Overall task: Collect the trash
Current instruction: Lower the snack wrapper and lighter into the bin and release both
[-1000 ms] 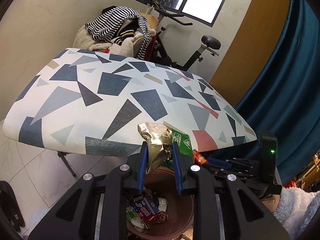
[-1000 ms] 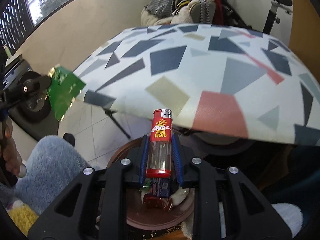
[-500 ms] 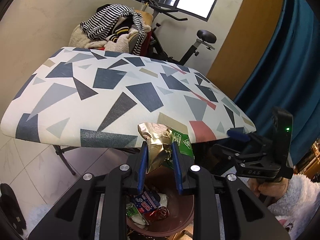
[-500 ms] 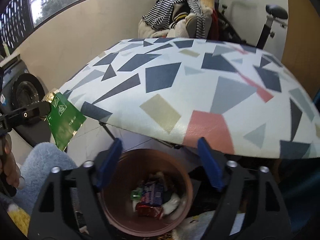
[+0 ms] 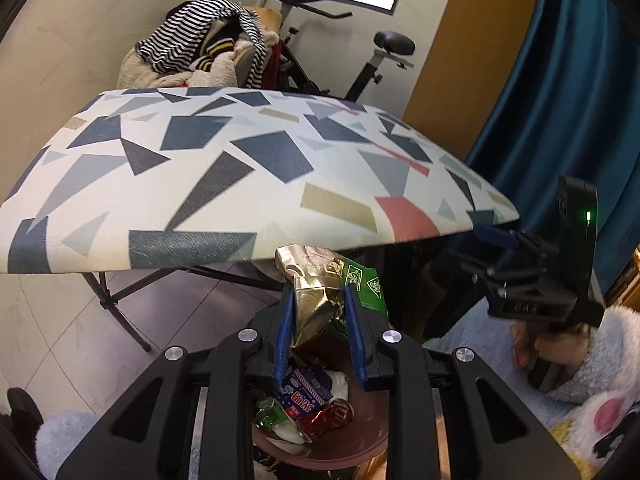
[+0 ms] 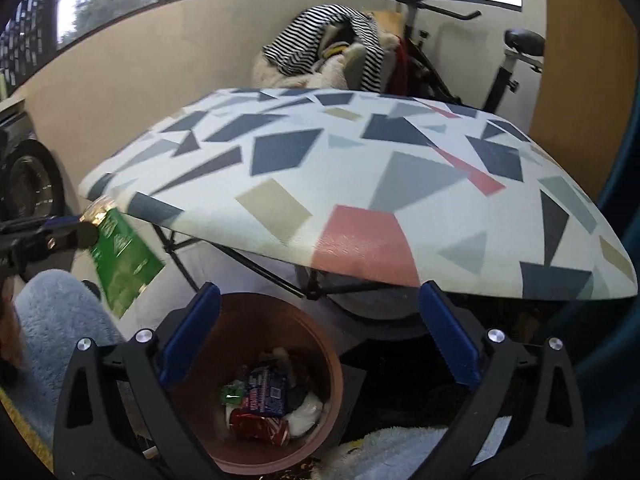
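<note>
Left tool (image 5: 319, 304) clamps a crumpled gold-green wrapper (image 5: 320, 300) above the bin (image 6: 320, 364). Right tool (image 6: 320, 332), also above the bin, is opening wide with nothing between its jaws.

Trash (image 6: 260, 404) in bin (image 6: 320, 344) before table (image 6: 360, 184)

We are seeing a crumpled gold-and-green wrapper (image 5: 320, 304) hanging at frame centre above the brown bin (image 6: 320, 344) holding wrappers.
</note>
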### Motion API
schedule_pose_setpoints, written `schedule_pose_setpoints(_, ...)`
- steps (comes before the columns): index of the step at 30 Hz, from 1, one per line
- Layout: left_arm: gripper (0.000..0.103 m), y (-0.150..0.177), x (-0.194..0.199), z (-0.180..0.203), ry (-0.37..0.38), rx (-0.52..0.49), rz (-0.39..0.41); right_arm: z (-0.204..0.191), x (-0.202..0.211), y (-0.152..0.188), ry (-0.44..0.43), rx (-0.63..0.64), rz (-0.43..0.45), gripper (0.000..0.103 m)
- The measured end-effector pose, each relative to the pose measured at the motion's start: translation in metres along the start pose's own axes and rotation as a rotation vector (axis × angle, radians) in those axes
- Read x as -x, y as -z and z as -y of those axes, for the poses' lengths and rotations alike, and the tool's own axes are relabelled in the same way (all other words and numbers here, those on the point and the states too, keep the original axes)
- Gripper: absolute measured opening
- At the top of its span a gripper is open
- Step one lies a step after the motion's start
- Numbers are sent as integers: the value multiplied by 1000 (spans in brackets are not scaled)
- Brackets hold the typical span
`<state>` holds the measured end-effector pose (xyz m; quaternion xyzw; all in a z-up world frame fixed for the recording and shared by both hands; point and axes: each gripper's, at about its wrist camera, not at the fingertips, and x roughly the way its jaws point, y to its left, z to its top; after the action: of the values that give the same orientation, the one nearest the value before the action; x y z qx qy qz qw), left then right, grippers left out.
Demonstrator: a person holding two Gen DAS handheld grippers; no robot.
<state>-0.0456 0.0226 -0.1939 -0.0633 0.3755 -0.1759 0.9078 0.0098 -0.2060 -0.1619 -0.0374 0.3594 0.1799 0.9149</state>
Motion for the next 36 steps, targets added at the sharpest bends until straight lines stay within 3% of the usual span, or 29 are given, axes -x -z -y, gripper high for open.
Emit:
schedule_pose_setpoints(8,25,11,-31,-8,10,30,-94,15,-4,2,13,-69,-18,97)
schedule_pose_setpoints(19,27,18,-50,-14,5,61,-160,24,-14,5,10,-95,-33,97)
schedule_pose_setpoints(22,43,19,-51,-13,7,55,-164,23,-16,6,10,-98,-35,97)
schedule_pose_setpoints(24,66,18,-50,-12,4,48,-156,23,-16,6,9,-97,-36,97)
schedule_pose_setpoints(26,74,18,-49,-12,-2,48,-147,22,-16,6,9,-97,-38,97)
schedule_pose_setpoints(30,89,17,-47,-15,-27,66,-143,21,-17,7,10,-91,-43,97)
schedule_pose_setpoints(36,92,14,-41,-16,-92,64,-116,17,-18,7,10,-86,-49,97)
